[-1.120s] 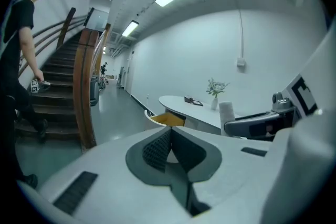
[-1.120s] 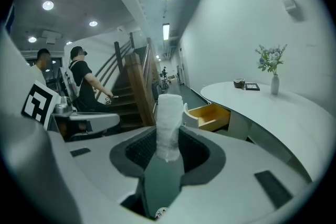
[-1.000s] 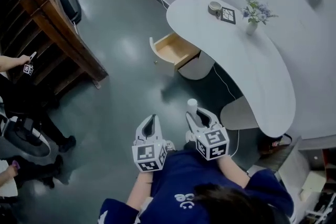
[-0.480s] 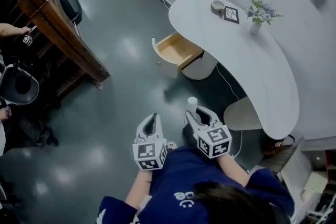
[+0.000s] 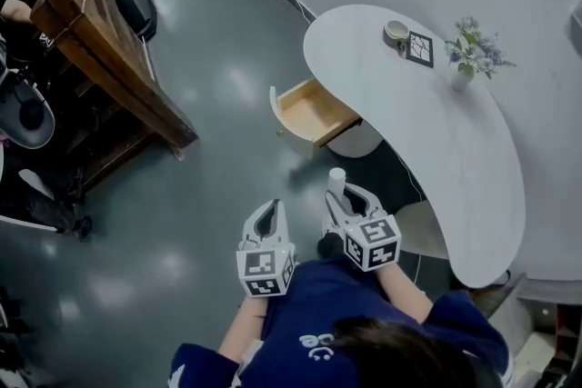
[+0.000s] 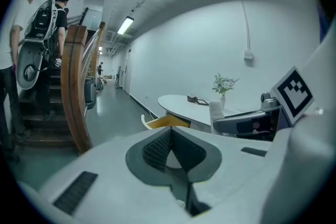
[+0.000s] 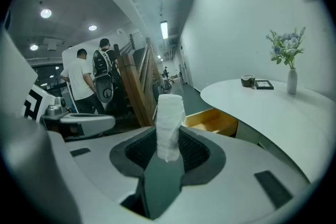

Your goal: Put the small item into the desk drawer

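Observation:
A small white roll (image 5: 336, 179) stands upright between the jaws of my right gripper (image 5: 342, 194), which is shut on it. In the right gripper view the roll (image 7: 169, 122) rises above the dark pads (image 7: 194, 150). My left gripper (image 5: 272, 207) hangs beside it, shut and holding nothing; its pads (image 6: 153, 150) meet at the tips. Ahead, the wooden drawer (image 5: 314, 111) stands pulled out from the curved white desk (image 5: 436, 150), its inside bare. The drawer (image 7: 212, 121) lies just beyond the roll, some way off.
On the far end of the desk are a vase of flowers (image 5: 468, 54), a small bowl (image 5: 396, 31) and a framed picture (image 5: 420, 48). A wooden stair rail (image 5: 114, 64) runs along the left, with people (image 7: 86, 84) by it. Grey floor (image 5: 227, 159) lies between me and the drawer.
The drawer and desk have slid lower and nearer in the head view. Both grippers keep the same pose, the right still holding the roll. The people at left have shifted.

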